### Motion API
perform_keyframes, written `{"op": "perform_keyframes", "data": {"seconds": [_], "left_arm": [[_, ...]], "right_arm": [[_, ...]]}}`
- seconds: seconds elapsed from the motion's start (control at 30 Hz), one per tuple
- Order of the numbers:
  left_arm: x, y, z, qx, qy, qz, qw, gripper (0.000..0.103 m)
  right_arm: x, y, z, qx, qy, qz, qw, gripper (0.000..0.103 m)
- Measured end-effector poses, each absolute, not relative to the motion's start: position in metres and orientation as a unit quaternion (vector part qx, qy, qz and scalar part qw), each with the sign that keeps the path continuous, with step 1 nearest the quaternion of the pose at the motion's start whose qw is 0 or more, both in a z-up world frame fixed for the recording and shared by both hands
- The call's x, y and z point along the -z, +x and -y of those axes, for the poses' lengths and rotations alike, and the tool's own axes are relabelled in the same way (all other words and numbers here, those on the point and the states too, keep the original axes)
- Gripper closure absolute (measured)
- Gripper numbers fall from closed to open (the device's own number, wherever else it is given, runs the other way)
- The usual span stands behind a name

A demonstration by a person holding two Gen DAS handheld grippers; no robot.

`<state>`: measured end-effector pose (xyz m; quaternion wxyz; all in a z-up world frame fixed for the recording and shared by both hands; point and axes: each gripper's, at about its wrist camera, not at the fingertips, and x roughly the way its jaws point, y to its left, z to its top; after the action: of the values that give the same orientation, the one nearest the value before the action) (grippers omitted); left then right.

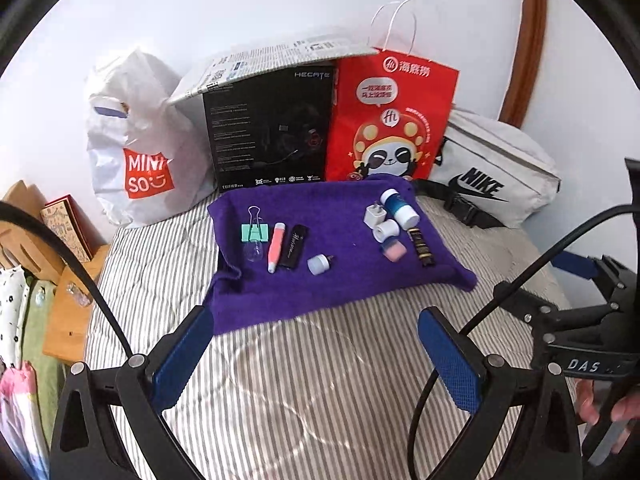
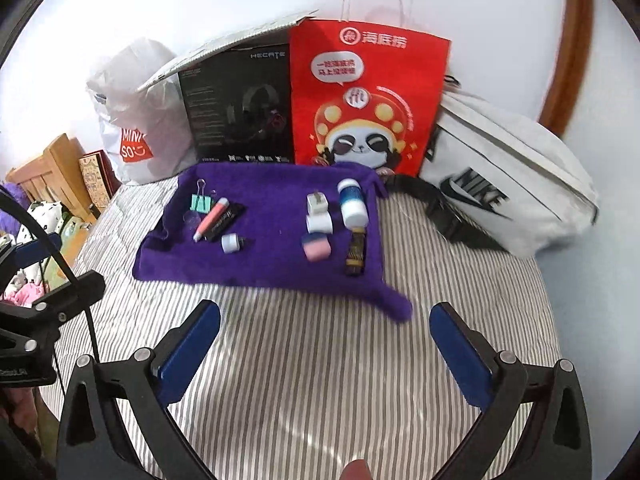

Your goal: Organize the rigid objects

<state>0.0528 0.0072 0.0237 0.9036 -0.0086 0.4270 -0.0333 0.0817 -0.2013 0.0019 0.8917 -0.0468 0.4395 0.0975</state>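
Side-by-side wrist views, both facing purple towel (image 1: 320, 248)

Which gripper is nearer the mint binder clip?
Left, probably. The left gripper hovers open in front of the binder clip; the right gripper hovers open farther to its right.

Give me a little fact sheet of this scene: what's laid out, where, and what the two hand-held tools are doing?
surface: striped bedsheet
mat: purple towel
left group: green binder clip, pink pen, black lighter, small blue cap
right group: white charger plug, blue-white bottle, pink eraser, dark tube
behind: red paper bag, black box
left tool: open, holding nothing
right tool: open, holding nothing
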Motion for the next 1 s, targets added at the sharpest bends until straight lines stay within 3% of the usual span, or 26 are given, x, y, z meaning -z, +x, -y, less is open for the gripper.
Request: {"op": "perform_keyframes", "data": {"seconds": [0.53, 1.0], "left_arm": [[-0.031, -0.035, 0.008, 0.009, -0.015, -0.399, 0.917, 0.0], [-0.027, -0.035, 0.009, -0.008, -0.011, -0.404, 0.915, 0.0]], "right_arm": [[-0.026, -0.015, 0.226, -0.082, -0.043, -0.4, 0.912, 0.0], [-0.02, -0.013, 0.235, -0.076, -0.048, -0.404, 0.91, 0.0]]}}
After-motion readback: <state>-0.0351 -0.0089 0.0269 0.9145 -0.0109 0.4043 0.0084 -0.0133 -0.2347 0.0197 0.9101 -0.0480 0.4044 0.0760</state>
